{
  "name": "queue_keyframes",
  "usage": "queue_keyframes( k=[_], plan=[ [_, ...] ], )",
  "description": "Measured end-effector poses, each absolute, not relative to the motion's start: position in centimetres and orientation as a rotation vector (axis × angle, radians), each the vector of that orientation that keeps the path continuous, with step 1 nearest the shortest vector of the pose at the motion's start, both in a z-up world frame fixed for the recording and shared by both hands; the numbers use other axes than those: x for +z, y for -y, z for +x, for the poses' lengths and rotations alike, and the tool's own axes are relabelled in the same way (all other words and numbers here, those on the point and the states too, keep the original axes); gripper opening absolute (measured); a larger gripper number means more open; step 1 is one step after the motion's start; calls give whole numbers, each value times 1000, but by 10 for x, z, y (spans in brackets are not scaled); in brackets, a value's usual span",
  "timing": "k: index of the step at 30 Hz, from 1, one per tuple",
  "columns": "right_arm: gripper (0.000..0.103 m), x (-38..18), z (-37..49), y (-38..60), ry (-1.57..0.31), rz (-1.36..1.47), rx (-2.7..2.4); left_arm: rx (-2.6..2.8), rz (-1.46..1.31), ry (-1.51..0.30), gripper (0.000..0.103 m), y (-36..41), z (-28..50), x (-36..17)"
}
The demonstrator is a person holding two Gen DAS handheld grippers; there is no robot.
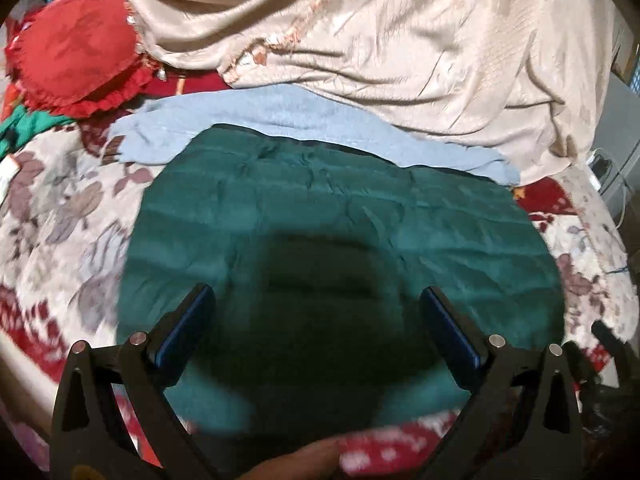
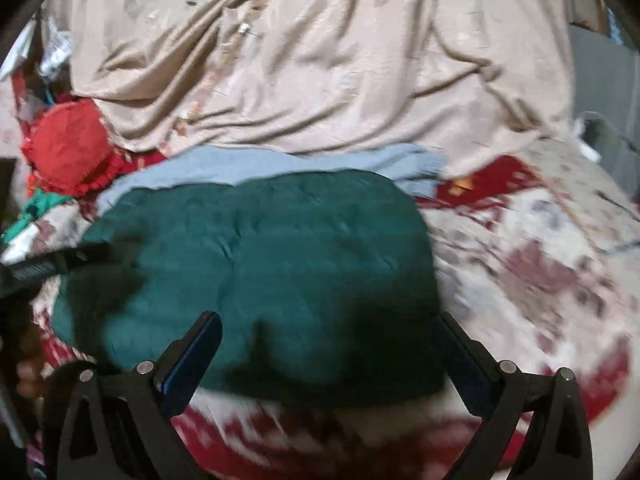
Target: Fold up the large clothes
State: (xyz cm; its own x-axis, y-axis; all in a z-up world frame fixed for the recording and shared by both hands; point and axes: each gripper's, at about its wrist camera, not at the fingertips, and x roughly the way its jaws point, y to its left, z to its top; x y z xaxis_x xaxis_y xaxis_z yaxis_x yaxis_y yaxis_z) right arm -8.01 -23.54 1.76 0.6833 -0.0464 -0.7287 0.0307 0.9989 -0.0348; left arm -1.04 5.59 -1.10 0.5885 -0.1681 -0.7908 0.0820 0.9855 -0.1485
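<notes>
Right under the lens, the left gripper (image 1: 318, 312) hangs over the bed with its fingers (image 1: 192, 320) spread wide and nothing between them. Same story in the right wrist view: the right gripper (image 2: 326, 344) is released too, its blue-padded fingers (image 2: 196, 354) apart above the cloth, gripping nothing.

Below both sits the green garment (image 1: 340, 220), folded into a flat, roughly rectangular packet in the middle of the floral bedspread (image 1: 60, 208). Its far edge overlaps a light blue towel (image 1: 280, 116), which pokes out behind it. Beyond that sprawls a big beige cloth (image 1: 400, 40), crumpled and unfolded, and off to the left a red frilled cushion (image 1: 76, 52).

The green piece looks soft, light and limp, lightly creased, so it should bend wherever it is lifted and will not hold a shape unaided. I'd say the near corners or the two side edges are the places to pinch, one per gripper, so the layers stay together. The beige cloth looks silky and likely slippery; its hem with the trim seems the surest hold.

Room for moving: open bedspread on the right of the green packet and along the near edge; the left is tighter, with the cushion and other clutter. The pictures are blurred, so fine edges are hard to judge.
</notes>
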Motion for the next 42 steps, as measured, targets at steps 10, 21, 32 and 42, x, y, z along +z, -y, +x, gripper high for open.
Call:
queue_keyframes(
  k=[10,21,32,42],
  plan=[
    [103,72,-169,248,-796,52,-54,-158,28,-924,103,-47,-98,22],
    [103,95,-204,218,-738,-50,-5,-151,31,-816,103,-63,-150,58],
    [103,93,-215,205,-742,-91,18,-167,70,-790,103,-51,-164,62],
    [103,90,-214,206,-757,-69,17,-158,59,-809,103,-51,-162,58]
  ],
)
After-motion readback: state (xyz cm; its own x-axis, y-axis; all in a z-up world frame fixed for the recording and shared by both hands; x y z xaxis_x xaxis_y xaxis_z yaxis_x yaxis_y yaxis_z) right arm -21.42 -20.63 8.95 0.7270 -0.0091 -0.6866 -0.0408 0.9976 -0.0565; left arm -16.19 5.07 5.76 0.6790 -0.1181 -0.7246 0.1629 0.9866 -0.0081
